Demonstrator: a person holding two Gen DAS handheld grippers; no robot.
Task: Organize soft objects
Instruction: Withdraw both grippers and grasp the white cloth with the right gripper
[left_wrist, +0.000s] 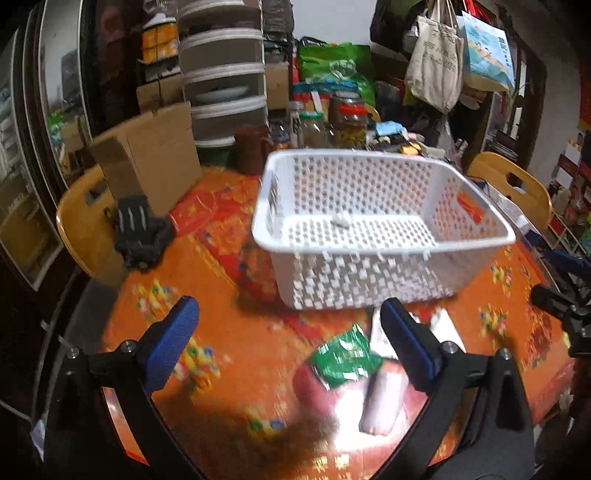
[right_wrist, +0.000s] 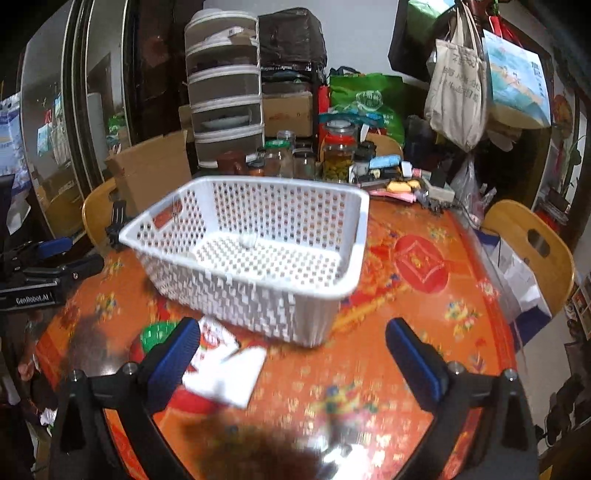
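A white perforated basket (left_wrist: 384, 229) stands on the orange patterned table (left_wrist: 229, 332); it also shows in the right wrist view (right_wrist: 258, 254). It looks empty apart from a small white bit on its floor. In front of it lie soft packets: a green one (left_wrist: 343, 356), a white one (left_wrist: 443, 328) and a pale pink one (left_wrist: 382, 402). My left gripper (left_wrist: 291, 345) is open just above and before the green packet. In the right wrist view the green packet (right_wrist: 157, 334) and white-red packets (right_wrist: 225, 365) lie by my open right gripper (right_wrist: 293, 356).
Glass jars (right_wrist: 336, 155), a cardboard box (left_wrist: 147, 162) and clutter crowd the table's far side. Wooden chairs (left_wrist: 86, 225) (right_wrist: 532, 251) stand left and right. A dark object (left_wrist: 140, 232) lies at the table's left edge. The other gripper shows at each view's side (right_wrist: 40, 273).
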